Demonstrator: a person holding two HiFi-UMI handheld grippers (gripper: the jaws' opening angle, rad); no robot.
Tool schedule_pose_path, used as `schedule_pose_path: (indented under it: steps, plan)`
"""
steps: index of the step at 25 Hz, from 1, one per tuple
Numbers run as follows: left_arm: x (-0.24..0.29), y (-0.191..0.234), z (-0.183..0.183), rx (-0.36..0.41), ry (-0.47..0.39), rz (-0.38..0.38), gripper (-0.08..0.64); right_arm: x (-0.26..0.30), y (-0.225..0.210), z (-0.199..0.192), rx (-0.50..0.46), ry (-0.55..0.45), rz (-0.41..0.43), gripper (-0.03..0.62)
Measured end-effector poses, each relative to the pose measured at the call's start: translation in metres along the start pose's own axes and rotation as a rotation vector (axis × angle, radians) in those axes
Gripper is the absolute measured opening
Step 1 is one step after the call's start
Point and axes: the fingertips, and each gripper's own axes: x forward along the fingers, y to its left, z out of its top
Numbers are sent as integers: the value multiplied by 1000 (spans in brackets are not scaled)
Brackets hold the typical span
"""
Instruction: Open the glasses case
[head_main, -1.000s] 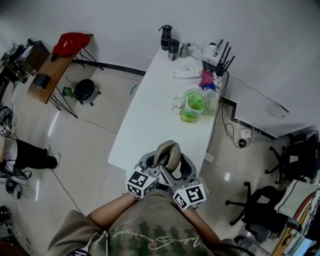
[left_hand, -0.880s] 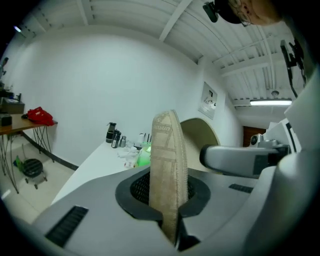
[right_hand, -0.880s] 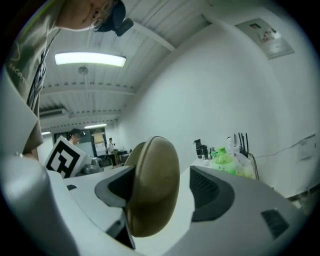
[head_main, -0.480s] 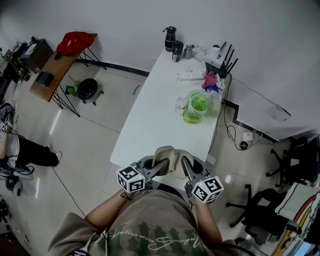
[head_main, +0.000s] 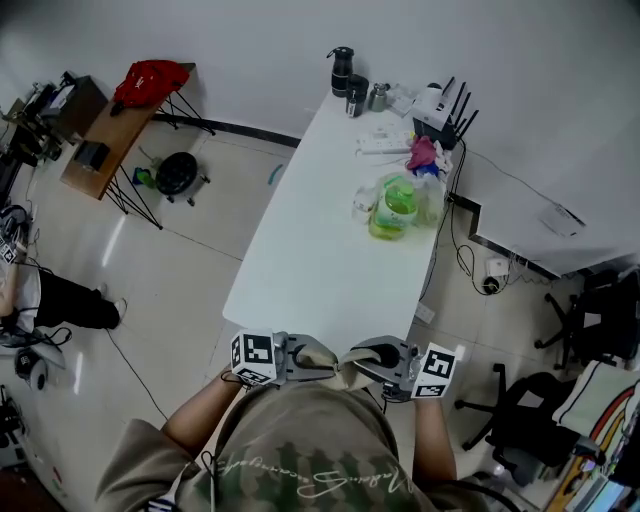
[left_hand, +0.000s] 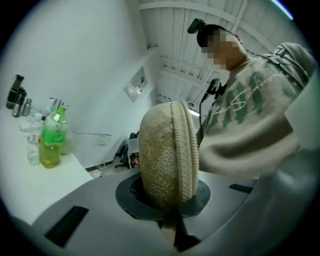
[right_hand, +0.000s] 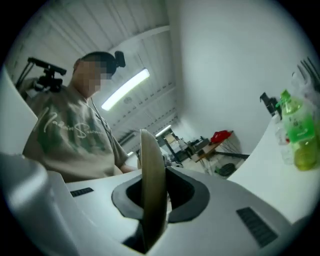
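Now the glasses case (left_hand: 166, 155) has swung open, left claw (head_main: 305, 360) clamping its shell, right claw (head_main: 372, 362) newly pinching its lid (right_hand: 151, 190).

White table (head_main: 320, 250) ahead of left gripper (head_main: 316, 359); green bottle (head_main: 391, 208), pwr strip (head_main: 383, 147), router (head_main: 437, 112), black flask (head_main: 340, 70) well beyond it, far end.

Green bottle (head_main: 391, 208) on white table (head_main: 320, 250)

Glasses case (left_hand: 162, 155) is showing sandy beige, pebbled weave, paler zip ribbing; left gripper (left_hand: 167, 200) and right gripper (right_hand: 150, 200) are wearing grey shells, black pads, black-and-white square markers; table (head_main: 330, 230) is showing white; bottle (head_main: 392, 208) is glowing green; bag (head_main: 150, 82) is showing red; sweatshirt (head_main: 300, 450) is showing olive, pale lettering.
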Motion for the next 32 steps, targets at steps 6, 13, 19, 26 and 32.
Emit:
schedule_pose_path:
  steps: [6, 13, 19, 26, 32]
  plan:
    - [5, -18, 8, 50, 16, -140, 28, -3, 12, 6, 162, -178, 161, 54]
    - [-14, 70, -19, -70, -39, 274, 104, -37, -87, -25, 173, -180, -359, 51]
    - [-33, 91, -45, -146, -69, 436, 157, -33, -139, -55, 189, -148, -503, 49]
    - [-96, 96, -66, -196, -110, 633, 184, -79, -253, -136, 535, -183, -915, 49]
    - [-83, 76, -65, -210, -156, 649, 184, -92, -314, -193, 722, -128, -1126, 49]
